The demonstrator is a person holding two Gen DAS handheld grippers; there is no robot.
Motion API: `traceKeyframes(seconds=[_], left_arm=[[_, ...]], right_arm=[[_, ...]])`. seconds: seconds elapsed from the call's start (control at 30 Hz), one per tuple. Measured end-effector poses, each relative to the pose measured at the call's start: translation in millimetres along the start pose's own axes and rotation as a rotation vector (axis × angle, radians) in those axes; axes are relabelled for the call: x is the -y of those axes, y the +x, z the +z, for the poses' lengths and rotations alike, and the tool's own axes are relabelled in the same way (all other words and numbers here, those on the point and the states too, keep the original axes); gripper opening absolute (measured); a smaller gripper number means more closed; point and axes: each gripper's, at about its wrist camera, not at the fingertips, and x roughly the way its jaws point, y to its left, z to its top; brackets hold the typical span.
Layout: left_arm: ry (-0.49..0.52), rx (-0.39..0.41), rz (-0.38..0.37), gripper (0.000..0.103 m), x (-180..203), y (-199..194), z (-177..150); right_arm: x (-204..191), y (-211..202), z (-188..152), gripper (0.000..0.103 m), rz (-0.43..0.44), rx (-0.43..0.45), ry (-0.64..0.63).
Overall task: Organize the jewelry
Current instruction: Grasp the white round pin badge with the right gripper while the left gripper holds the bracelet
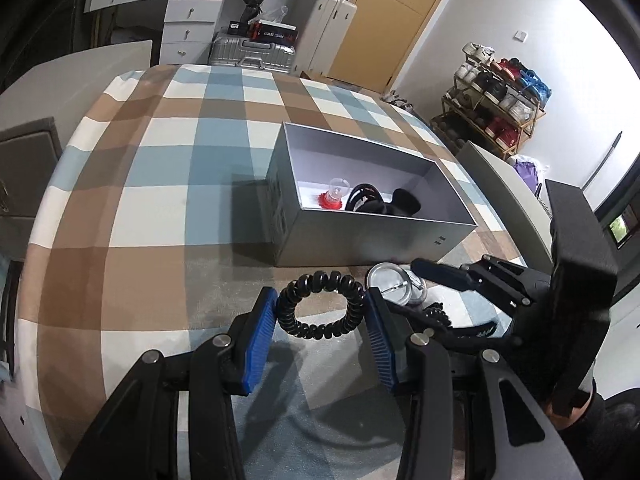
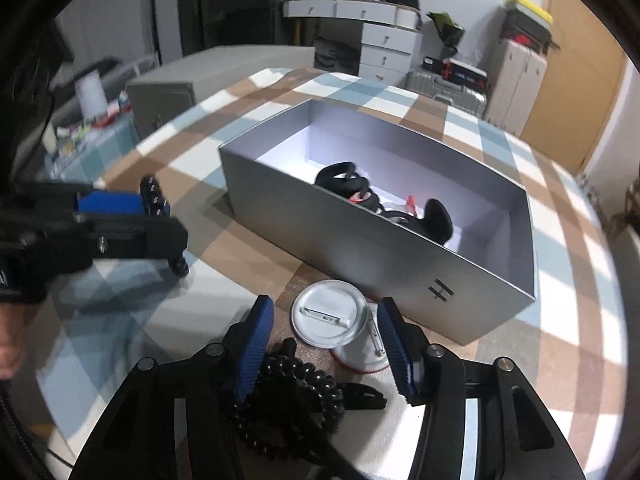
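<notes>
My left gripper (image 1: 320, 312) is shut on a black spiral hair tie (image 1: 320, 280), its blue pads pressing the ring's two sides just above the checked cloth. In the right wrist view it (image 2: 160, 216) enters from the left with the coil (image 2: 154, 196) in it. My right gripper (image 2: 326, 332) stands open around a round pin badge (image 2: 328, 318) lying face down; a gap shows at each pad. A second badge (image 2: 360, 358) and another black spiral tie (image 2: 292, 396) lie under it. The open silver box (image 2: 340, 248) sits just beyond, holding black items (image 2: 348, 184).
The box (image 1: 360, 240) also holds a small clear bottle on a red base (image 1: 334, 194). The checked tablecloth (image 1: 160, 208) covers the table. A silver suitcase (image 1: 252, 54), white drawers (image 1: 188, 28) and a shoe rack (image 1: 492, 108) stand beyond the table.
</notes>
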Motion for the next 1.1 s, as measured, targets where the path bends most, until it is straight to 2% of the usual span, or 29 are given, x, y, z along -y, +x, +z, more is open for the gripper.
traceKeyframes(seconds=[0.1, 0.37, 0.43, 0.47, 0.5, 0.57, 0.67, 0.73, 0.8, 0.83, 1.1], left_arm=[[0.0, -0.002, -0.003, 0.039, -1, -1, 0], [-0.018, -0.005, 0.007, 0.039, -13, -4, -6], [-0.02, -0.006, 0.005, 0.039, -13, -5, -7], [-0.02, -0.006, 0.003, 0.039, -13, -5, -8], [-0.019, -0.006, 0.003, 0.039, -13, -5, -8], [-0.015, -0.005, 0.005, 0.039, -14, -6, -8], [-0.014, -0.006, 0.009, 0.039, -15, -6, -9], [-0.019, -0.005, 0.012, 0.039, -18, -7, -9], [-0.025, -0.008, 0.015, 0.039, -20, -7, -9], [-0.027, -0.009, 0.016, 0.039, -20, -7, -9], [-0.026, -0.021, 0.016, 0.039, -21, -6, -11]], right_arm=[[-3, 5, 2, 0.037, 0.031, -0.035, 0.0], [-3, 7, 7, 0.031, 0.044, -0.052, 0.002], [-3, 5, 7, 0.024, 0.061, -0.048, 0.002], [-3, 5, 7, 0.017, 0.078, -0.043, 0.005], [-2, 3, 7, 0.017, 0.105, -0.035, 0.014], [0, 3, 7, 0.017, 0.151, -0.034, 0.022], [1, 4, 7, 0.019, 0.154, -0.036, 0.021], [2, 4, 10, 0.027, 0.14, -0.032, 0.026], [1, 4, 13, 0.045, 0.15, -0.025, 0.017], [-2, 5, 15, 0.047, 0.159, -0.026, 0.005], [-5, 25, 22, 0.048, 0.125, -0.087, -0.019]])
